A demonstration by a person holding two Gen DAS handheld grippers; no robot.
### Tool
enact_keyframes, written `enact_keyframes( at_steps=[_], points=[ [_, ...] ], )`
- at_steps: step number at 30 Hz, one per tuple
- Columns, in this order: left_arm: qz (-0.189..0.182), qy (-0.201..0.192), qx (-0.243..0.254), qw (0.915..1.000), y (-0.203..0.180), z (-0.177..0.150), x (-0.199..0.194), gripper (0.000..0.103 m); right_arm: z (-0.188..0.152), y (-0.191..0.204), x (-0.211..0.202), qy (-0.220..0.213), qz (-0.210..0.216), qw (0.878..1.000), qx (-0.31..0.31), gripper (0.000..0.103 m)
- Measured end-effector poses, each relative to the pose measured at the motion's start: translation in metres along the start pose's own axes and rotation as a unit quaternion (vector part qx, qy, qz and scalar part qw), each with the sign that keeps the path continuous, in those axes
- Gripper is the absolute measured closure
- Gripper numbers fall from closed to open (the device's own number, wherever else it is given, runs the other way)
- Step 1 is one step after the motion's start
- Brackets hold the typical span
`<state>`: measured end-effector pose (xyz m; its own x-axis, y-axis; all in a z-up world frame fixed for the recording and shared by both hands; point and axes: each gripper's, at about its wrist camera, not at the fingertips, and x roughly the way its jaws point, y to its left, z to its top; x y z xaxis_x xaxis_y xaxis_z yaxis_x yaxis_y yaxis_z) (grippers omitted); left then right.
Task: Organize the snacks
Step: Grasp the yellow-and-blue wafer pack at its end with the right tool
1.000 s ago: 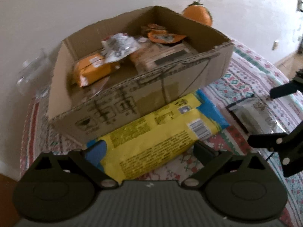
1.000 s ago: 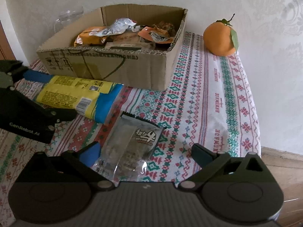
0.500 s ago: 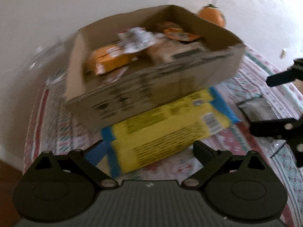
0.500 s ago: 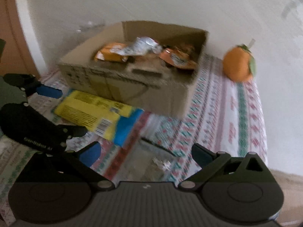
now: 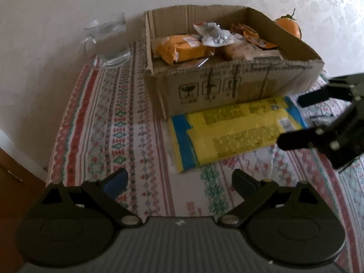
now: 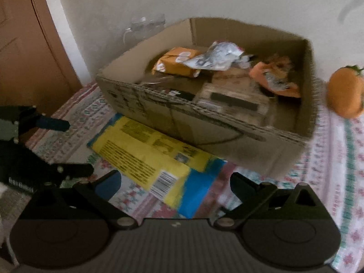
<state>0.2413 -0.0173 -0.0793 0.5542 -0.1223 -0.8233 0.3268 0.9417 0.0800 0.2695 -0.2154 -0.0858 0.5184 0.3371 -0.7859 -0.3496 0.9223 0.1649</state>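
A cardboard box [image 5: 227, 86] [image 6: 204, 122] holds several snack packs, among them an orange pack [image 5: 182, 49] [image 6: 177, 62] and a silver wrapper [image 5: 213, 34] [image 6: 216, 55]. A yellow and blue snack bag [image 5: 234, 129] [image 6: 154, 157] lies flat on the cloth in front of the box. My left gripper [image 5: 179, 180] [image 6: 77, 147] is open and empty, short of the bag's left end. My right gripper [image 6: 175, 183] [image 5: 293, 120] is open and empty above the bag's right end.
A glass jug [image 5: 107, 41] [image 6: 145, 27] stands left of the box by the wall. An orange fruit [image 5: 287, 24] [image 6: 345, 91] sits right of the box. The patterned tablecloth [image 5: 118, 122] ends at a left edge beside a wooden door [image 6: 27, 45].
Both grippers swung left. The left view now shows the jug and the table's left side. The right gripper moved from over the clear packet to over the yellow bag.
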Motion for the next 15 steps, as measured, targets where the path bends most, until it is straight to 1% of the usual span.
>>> enact_keyframes(
  at_steps=[2, 7, 11, 13, 15],
  points=[
    [-0.006, 0.005, 0.001, 1.0, 0.001, -0.003, -0.002, 0.005, 0.002, 0.002, 0.004, 0.007, 0.014, 1.0, 0.01, 0.0],
    [-0.012, 0.005, 0.006, 0.9999, 0.004, -0.011, -0.006, 0.005, -0.001, 0.019, 0.005, 0.02, 0.046, 0.999, 0.002, 0.0],
    [-0.012, 0.01, 0.009, 0.9998, 0.005, -0.016, -0.006, 0.005, -0.008, 0.037, 0.003, 0.037, 0.063, 0.997, -0.024, 0.0],
    [-0.012, 0.011, 0.009, 0.9998, 0.006, -0.019, -0.007, 0.005, -0.009, 0.046, 0.001, 0.044, 0.055, 0.996, -0.051, 0.0],
    [-0.012, 0.012, 0.007, 0.9998, 0.008, -0.022, -0.009, 0.005, -0.005, 0.052, -0.002, 0.035, 0.029, 0.996, -0.082, 0.0]
  ],
)
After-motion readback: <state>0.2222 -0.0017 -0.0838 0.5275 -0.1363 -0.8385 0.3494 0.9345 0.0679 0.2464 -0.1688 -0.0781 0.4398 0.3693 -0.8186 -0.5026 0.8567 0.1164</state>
